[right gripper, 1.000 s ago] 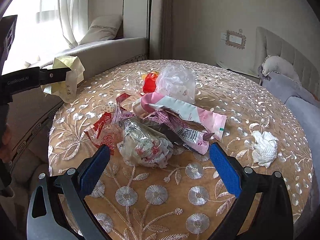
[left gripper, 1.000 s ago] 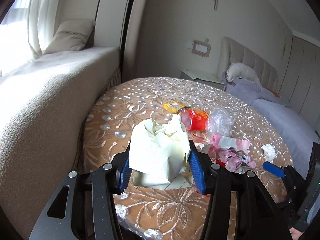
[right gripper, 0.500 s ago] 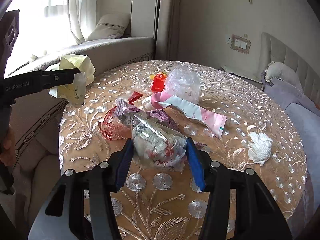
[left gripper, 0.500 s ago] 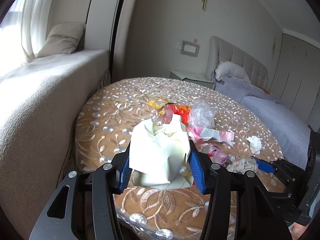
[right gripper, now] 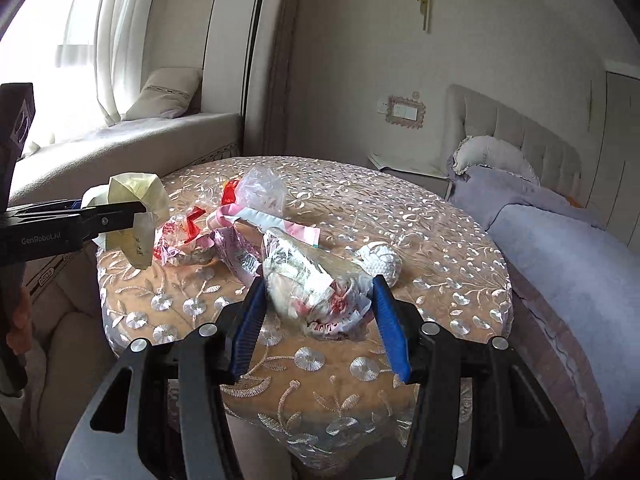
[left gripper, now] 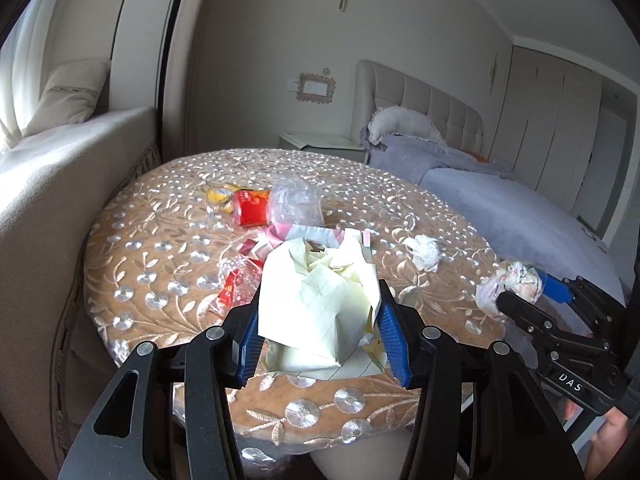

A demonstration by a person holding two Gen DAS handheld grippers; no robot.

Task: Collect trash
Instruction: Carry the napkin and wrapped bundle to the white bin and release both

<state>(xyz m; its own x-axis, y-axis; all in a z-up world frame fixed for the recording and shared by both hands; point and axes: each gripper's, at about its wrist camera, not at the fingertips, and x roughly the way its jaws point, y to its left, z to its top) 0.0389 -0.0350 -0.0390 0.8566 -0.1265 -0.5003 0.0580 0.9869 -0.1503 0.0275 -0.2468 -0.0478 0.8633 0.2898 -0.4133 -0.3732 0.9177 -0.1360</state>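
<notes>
My left gripper (left gripper: 318,334) is shut on a crumpled pale yellow paper (left gripper: 316,300), held above the near edge of the round table (left gripper: 160,264). It also shows in the right wrist view (right gripper: 132,212). My right gripper (right gripper: 318,312) is shut on a crumpled clear-and-red plastic wrapper (right gripper: 316,284), lifted off the table; it shows in the left wrist view (left gripper: 510,284). More trash lies mid-table: a clear bag (right gripper: 262,190), a pink and white wrapper (right gripper: 272,220), red wrappers (left gripper: 252,212), and a white tissue ball (right gripper: 380,264).
The round table has a gold embroidered cloth. A cushioned window seat (left gripper: 52,176) with a pillow runs along the left. A bed (right gripper: 580,248) with lavender bedding stands to the right, a nightstand (left gripper: 320,142) behind the table.
My right gripper closed on the plastic wrapper and lifted it back from the pile. Both grippers have pulled back and up from the table; my left still holds the yellow paper.
</notes>
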